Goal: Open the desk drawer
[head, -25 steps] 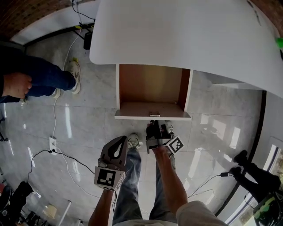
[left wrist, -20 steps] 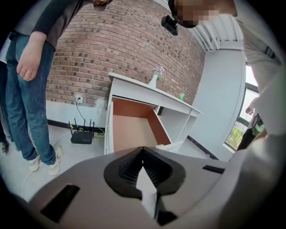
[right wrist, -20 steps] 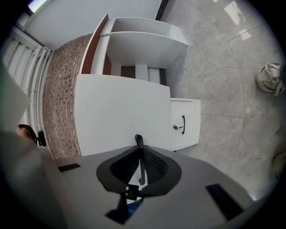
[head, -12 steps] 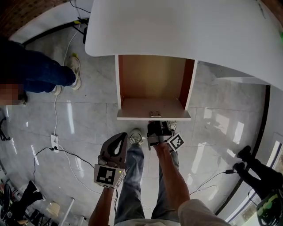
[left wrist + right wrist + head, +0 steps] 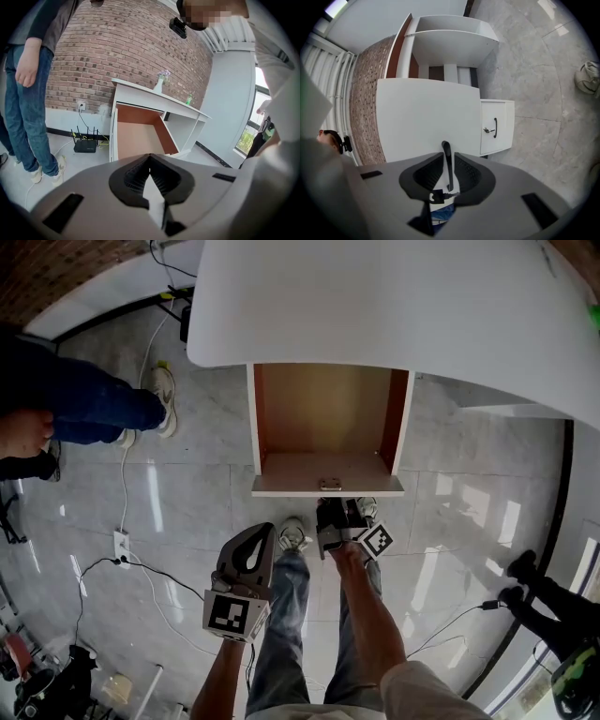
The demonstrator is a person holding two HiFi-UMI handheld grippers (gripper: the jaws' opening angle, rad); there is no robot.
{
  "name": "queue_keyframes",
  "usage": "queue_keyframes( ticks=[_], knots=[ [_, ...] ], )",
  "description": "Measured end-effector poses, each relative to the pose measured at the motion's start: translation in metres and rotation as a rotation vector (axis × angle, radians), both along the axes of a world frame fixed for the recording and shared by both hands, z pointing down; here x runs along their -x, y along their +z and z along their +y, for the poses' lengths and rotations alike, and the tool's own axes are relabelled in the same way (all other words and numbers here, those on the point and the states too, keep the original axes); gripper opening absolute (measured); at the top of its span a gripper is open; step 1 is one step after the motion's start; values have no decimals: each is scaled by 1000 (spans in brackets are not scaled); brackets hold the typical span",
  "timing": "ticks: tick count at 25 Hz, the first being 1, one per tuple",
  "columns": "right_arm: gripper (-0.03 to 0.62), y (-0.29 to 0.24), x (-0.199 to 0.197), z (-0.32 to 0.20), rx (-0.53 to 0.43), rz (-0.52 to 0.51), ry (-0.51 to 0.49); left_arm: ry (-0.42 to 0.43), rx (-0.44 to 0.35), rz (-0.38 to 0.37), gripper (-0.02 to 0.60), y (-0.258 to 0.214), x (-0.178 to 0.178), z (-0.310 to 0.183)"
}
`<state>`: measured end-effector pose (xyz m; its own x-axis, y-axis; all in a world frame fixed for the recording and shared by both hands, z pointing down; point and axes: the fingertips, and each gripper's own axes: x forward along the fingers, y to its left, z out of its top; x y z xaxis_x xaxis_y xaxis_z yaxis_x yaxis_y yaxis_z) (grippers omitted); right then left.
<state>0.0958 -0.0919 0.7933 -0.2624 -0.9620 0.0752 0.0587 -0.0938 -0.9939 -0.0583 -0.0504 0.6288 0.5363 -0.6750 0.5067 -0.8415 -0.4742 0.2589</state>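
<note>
The desk drawer (image 5: pixel 323 418) stands pulled out from under the white desk top (image 5: pixel 394 306), its brown inside bare. Its white front panel (image 5: pixel 281 489) carries a small handle (image 5: pixel 329 484). My right gripper (image 5: pixel 336 510) is at that handle. In the right gripper view the black handle (image 5: pixel 446 149) stands between the jaws against the white drawer front (image 5: pixel 426 117). The jaws of the right gripper (image 5: pixel 448 164) are opening and the pads look just off the bar. My left gripper (image 5: pixel 261 534) hangs back over my legs, shut and empty, pointing towards the drawer (image 5: pixel 138 138).
A person in jeans (image 5: pixel 89 404) stands at the left beside the desk. Cables and a power strip (image 5: pixel 120 545) lie on the marble floor. A router (image 5: pixel 85 146) sits by the brick wall. A small white cabinet (image 5: pixel 497 126) stands under the desk. Another person's shoes (image 5: pixel 520 573) show at the right.
The drawer stays pulled out and my right gripper stays at its handle. The person at the left has shifted a little. My left gripper has hardly moved.
</note>
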Motion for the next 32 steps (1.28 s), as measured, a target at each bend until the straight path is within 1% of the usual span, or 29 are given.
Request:
queue_keyframes(
  ticks=[2, 3, 9, 14, 16, 19, 21, 23, 26, 28, 30, 32],
  knots=[
    [163, 1, 2, 5, 7, -17, -17, -1, -6, -2, 12, -4, 1, -2],
    [179, 0, 2, 10, 9, -24, -28, -1, -9, -2, 12, -7, 1, -3],
    [184, 0, -5, 35, 61, 5, -59, -12, -23, 8, 12, -18, 1, -6],
    [183, -22, -18, 46, 73, 41, -65, -24, -50, 27, 12, -33, -4, -10],
    [173, -38, -23, 54, 62, 63, -63, -25, -63, 38, 12, -40, -4, -8],
    [86, -70, -25, 64, 46, 109, -57, -39, -80, 50, 12, -56, 2, -6],
    [40, -94, -25, 66, 33, 144, -66, -47, -87, 59, 12, -66, 6, -3],
    [20, -121, -23, 67, 9, 164, -79, -47, -98, 74, 12, -80, 6, 0],
    [17, -169, -20, 66, -38, 180, -89, -41, -100, 107, 12, -112, 3, 7],
    [17, -206, -16, 67, -67, 211, -105, -22, -98, 117, 12, -132, 2, 18],
    [17, -244, -12, 70, -99, 271, -144, -2, -106, 119, 12, -151, 3, 31],
    [17, -281, -4, 70, -139, 360, -200, 12, -122, 119, 12, -174, 7, 40]
  ],
)
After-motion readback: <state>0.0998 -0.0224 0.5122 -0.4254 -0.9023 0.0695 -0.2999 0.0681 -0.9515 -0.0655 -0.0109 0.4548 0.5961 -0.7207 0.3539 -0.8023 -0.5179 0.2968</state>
